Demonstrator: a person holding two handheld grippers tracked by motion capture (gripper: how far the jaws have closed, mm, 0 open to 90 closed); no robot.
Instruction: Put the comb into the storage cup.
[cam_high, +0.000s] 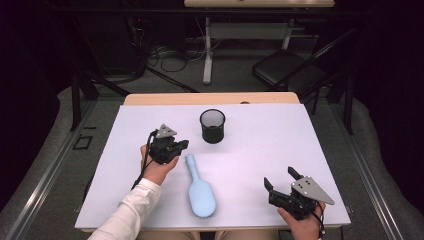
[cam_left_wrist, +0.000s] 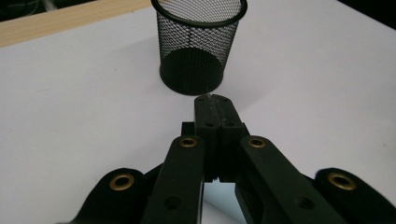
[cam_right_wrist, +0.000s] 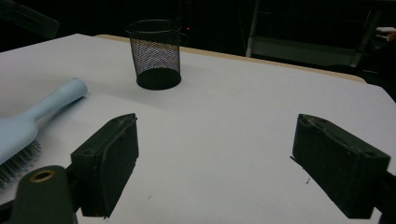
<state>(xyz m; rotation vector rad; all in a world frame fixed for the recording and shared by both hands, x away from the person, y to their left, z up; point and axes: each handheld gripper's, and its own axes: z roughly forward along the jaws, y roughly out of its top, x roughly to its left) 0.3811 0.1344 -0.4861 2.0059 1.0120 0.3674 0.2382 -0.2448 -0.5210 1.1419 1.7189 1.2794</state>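
**Hairbrush not yet lifted; cup standing empty**

The left gripper (cam_high: 181, 145) is found with its jaws pressed fully together, pad against pad, with nothing between them; this is confirmed in the left gripper view, where the closed tips (cam_left_wrist: 213, 103) point toward the base of the mesh cup (cam_left_wrist: 198, 44). It is held just beside the handle end of the light blue hairbrush (cam_high: 199, 190), near it but not gripping it. Whether the tips touch the handle cannot be told from the high view.

The right gripper (cam_high: 280, 177) is held low at the near right of the table, well apart from the brush, with its jaws spread wide and empty; in the right gripper view bare table is seen between the two pads (cam_right_wrist: 111, 158).

The hairbrush is lying flat on the white table top (cam_high: 260, 145), handle pointing away toward the cup, bristled head nearest the person. Its bristles are seen along the lower edge in the right gripper view (cam_right_wrist: 28, 126). The black mesh cup (cam_high: 212, 126) is standing upright beyond the handle, apart from it, and appears empty.

Assessment: if the brush is meant for the cup, nothing of that work is judged complete. An approach to the handle is under way, but no hold is established. Grasping, lifting, upending and placing all remain outstanding.
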